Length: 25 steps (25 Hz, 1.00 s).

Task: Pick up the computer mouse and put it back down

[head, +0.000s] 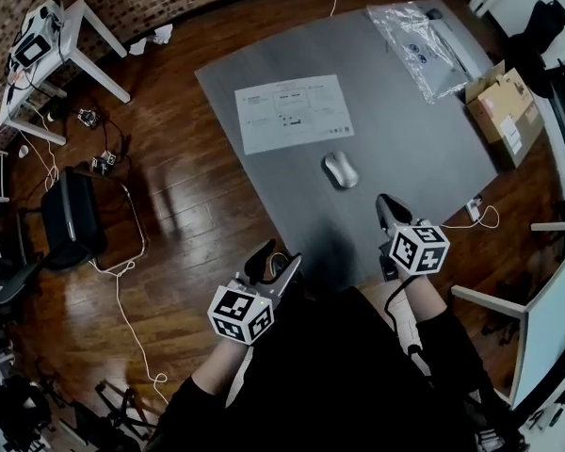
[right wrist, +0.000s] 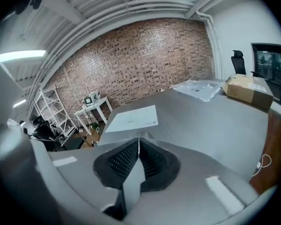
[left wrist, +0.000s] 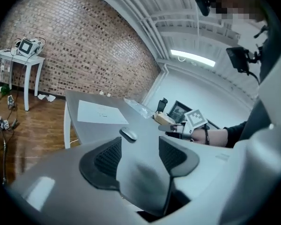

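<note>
The computer mouse (head: 340, 169) is found resting on the grey table (head: 424, 139), untouched, with a printed sheet (head: 292, 111) just beyond it to the left. Its long axis runs diagonally, and the near end is directed at the right gripper (head: 388, 207). That gripper, closed on nothing, is held near the mouse on its near right side. The left gripper (head: 271, 258), jaws apart and empty, is held farther off, near left of the mouse. The right is judged the nearer tool; its jaws must be opened first.

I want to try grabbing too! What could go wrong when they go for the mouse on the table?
The right gripper is shut, so reaching now would probably just shove the mouse toward the paper sheet. The mouse looks smooth and rounded, so it might slip out of a pinch.
</note>
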{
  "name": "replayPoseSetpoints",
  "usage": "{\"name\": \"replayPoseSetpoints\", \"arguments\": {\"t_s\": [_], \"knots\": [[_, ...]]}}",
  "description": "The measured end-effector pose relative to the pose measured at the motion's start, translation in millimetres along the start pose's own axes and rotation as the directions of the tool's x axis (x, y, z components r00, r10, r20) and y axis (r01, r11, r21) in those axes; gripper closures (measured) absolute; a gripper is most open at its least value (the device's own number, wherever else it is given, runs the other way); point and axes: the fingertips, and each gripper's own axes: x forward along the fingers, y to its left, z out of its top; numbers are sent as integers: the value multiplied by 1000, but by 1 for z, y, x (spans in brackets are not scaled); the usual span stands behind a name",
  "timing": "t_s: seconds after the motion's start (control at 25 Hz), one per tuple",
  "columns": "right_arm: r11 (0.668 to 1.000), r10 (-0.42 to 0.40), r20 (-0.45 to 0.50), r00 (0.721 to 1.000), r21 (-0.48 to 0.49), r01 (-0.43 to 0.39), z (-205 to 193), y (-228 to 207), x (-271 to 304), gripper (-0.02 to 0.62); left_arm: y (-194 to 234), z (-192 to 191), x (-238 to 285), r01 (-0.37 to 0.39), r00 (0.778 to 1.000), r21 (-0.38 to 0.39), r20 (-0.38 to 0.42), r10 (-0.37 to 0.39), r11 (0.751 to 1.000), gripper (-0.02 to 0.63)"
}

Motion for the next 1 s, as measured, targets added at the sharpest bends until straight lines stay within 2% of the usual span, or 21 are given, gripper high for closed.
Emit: {"name": "replayPoseSetpoints", "arguments": {"t_s": [0.08, 0.16, 0.44, 0.6, 0.72, 0.84, 1.0], "knots": [[999, 2, 57, 998, 35, -4, 1, 6, -41, 594, -7, -7, 2, 39, 999, 21, -23, -39, 999, 370], [998, 11, 98, 995, 61, -17, -2, 13, -78, 595, -15, -9, -2, 46, 998, 40, -33, -44, 998, 371], [994, 77, 241, 967, 57, -94, -16, 26, -186, 594, -76, -19, -29, -15, 1000, 109, 18, 13, 994, 379], [988, 153, 311, 938, -16, -156, -31, 26, -252, 594, -138, -54, -34, -58, 998, 109, 39, 54, 992, 383], [981, 191, 347, 918, -102, -166, -45, 26, -297, 594, -190, -85, -41, -73, 996, 108, 55, 67, 991, 383], [970, 224, 369, 902, -176, -169, -56, 32, -329, 594, -233, -103, -53, -68, 997, 142, 55, 60, 988, 383], [952, 267, 385, 884, -248, -180, -64, 51, -359, 595, -257, -106, -78, -78, 994, 167, 91, 64, 983, 383]]}}
